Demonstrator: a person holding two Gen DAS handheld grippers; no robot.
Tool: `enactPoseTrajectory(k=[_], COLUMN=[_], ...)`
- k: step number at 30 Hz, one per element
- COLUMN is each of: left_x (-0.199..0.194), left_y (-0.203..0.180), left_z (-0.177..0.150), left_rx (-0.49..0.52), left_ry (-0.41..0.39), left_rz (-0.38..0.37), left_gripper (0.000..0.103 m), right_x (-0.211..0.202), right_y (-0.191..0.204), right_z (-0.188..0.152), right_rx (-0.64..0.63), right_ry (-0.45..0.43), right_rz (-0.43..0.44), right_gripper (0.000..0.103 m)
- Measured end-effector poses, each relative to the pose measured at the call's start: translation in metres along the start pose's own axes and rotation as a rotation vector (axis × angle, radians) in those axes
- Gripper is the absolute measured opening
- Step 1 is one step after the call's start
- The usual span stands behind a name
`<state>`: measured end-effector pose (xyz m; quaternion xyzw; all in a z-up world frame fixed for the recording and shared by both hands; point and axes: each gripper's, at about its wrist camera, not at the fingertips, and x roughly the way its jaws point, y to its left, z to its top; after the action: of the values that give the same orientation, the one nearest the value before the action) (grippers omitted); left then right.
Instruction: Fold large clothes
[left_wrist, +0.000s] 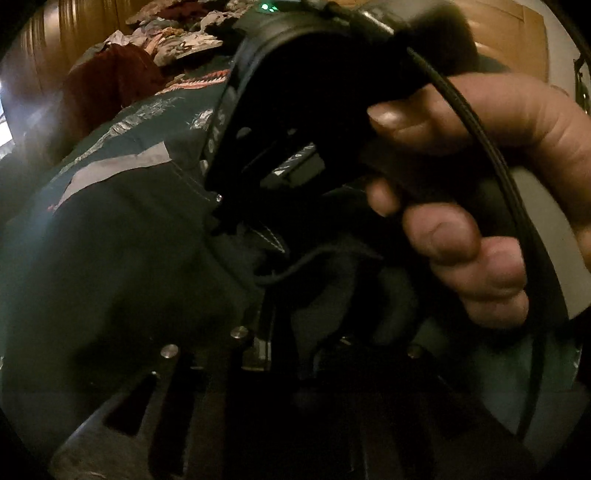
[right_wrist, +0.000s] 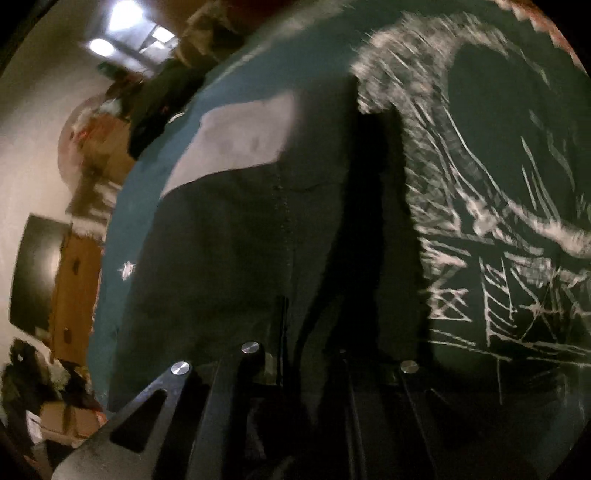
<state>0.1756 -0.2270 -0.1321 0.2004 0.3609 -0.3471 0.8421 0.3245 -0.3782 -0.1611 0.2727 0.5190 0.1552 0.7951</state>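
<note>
Left gripper (left_wrist: 273, 332) pressed into dark green garment (left_wrist: 122, 236), jaw state unreadable in the dark. Right of it, a hand (left_wrist: 480, 206) grips the right gripper's (right_wrist: 314, 332) black body. Right gripper also buried in garment folds, grip unclear. Clothes pile (left_wrist: 173, 33) lies beyond the garment.

Blurred dark garment (right_wrist: 229, 236), seemingly between the jaws

The right hand (left_wrist: 480, 206) wraps its fingers (left_wrist: 443, 236) around the right gripper's handle just ahead of the left gripper (left_wrist: 280, 332), both grippers' jaws hidden in darkness.
</note>
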Motion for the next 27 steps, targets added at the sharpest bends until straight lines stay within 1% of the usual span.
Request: enactPoseTrajectory(k=[2,3,4,5,6,7,8,9,10,12,15,16,18,19,21,22,23,24,25,26,27], left_x=[-0.010,-0.019,-0.035,-0.051,-0.069,-0.089,-0.107,-0.126,-0.136,-0.150,-0.150,-0.142,-0.133,-0.119,-0.105,-0.103,-0.099,-0.093,-0.094,-0.093,-0.096], left_y=[0.002,0.000,-0.001,-0.011,-0.011,-0.012,-0.026,-0.020,-0.009,0.006,0.023,0.028,0.029,0.043,0.046,0.047,0.049,0.052,0.060,0.063,0.062], left_z=[-0.001,-0.001,-0.006,-0.015,-0.023,-0.036,-0.050,-0.063,-0.073,-0.094,-0.106,-0.106,-0.105,-0.100,-0.093,-0.094,-0.093,-0.089,-0.088,-0.086,-0.086], left_rx=[-0.005,-0.009,-0.011,-0.010,-0.014,-0.029,-0.047,-0.075,-0.095,-0.140,-0.213,-0.222,-0.218,-0.211,-0.184,-0.171,-0.166,-0.167,-0.171,-0.165,-0.139], left_ry=[0.025,0.031,0.017,-0.003,-0.027,-0.055,-0.077,-0.095,-0.102,-0.105,-0.084,-0.070,-0.062,-0.058,-0.053,-0.054,-0.054,-0.054,-0.055,-0.055,-0.041], left_rz=[-0.003,-0.013,-0.019,-0.012,0.006,0.033,0.053,0.084,0.112,0.192,0.255,0.274,0.295,0.293,0.293,0.299,0.304,0.310,0.305,0.309,0.326], left_gripper=[0.024,0.026,0.031,0.038,0.040,0.044,0.046,0.047,0.047,0.049,0.051,0.053,0.053,0.054,0.054,0.054,0.055,0.056,0.056,0.056,0.054], right_x=[0.002,0.001,0.001,0.001,-0.005,-0.008,-0.013,-0.023,-0.029,-0.040,-0.050,-0.053,-0.054,-0.054,-0.052,-0.051,-0.050,-0.047,-0.044,-0.045,-0.044], right_y=[-0.006,-0.008,-0.008,-0.011,-0.019,-0.022,-0.023,-0.023,-0.022,-0.016,-0.008,-0.005,0.001,0.002,0.006,0.009,0.013,0.017,0.016,0.010,0.006], right_z=[0.000,0.000,0.000,0.000,-0.002,-0.003,-0.006,-0.012,-0.018,-0.029,-0.049,-0.057,-0.071,-0.075,-0.083,-0.087,-0.090,-0.092,-0.095,-0.096,-0.097], right_rx=[0.005,0.006,0.002,0.006,0.025,0.033,0.036,0.039,0.039,0.029,0.007,-0.008,-0.027,-0.034,-0.035,-0.035,-0.040,-0.040,-0.019,0.004,0.029], right_ry=[-0.002,0.000,0.010,0.020,0.031,0.038,0.040,0.034,0.027,0.026,0.035,0.038,0.044,0.050,0.056,0.049,0.035,0.028,0.028,0.023,0.018], right_rz=[0.022,0.035,0.045,0.057,0.080,0.090,0.100,0.122,0.135,0.144,0.142,0.133,0.119,0.118,0.122,0.128,0.121,0.105,0.095,0.098,0.106], right_gripper=[0.009,0.009,0.011,0.015,0.018,0.026,0.032,0.045,0.053,0.057,0.065,0.067,0.073,0.074,0.074,0.069,0.057,0.030,0.014,0.013,0.008])
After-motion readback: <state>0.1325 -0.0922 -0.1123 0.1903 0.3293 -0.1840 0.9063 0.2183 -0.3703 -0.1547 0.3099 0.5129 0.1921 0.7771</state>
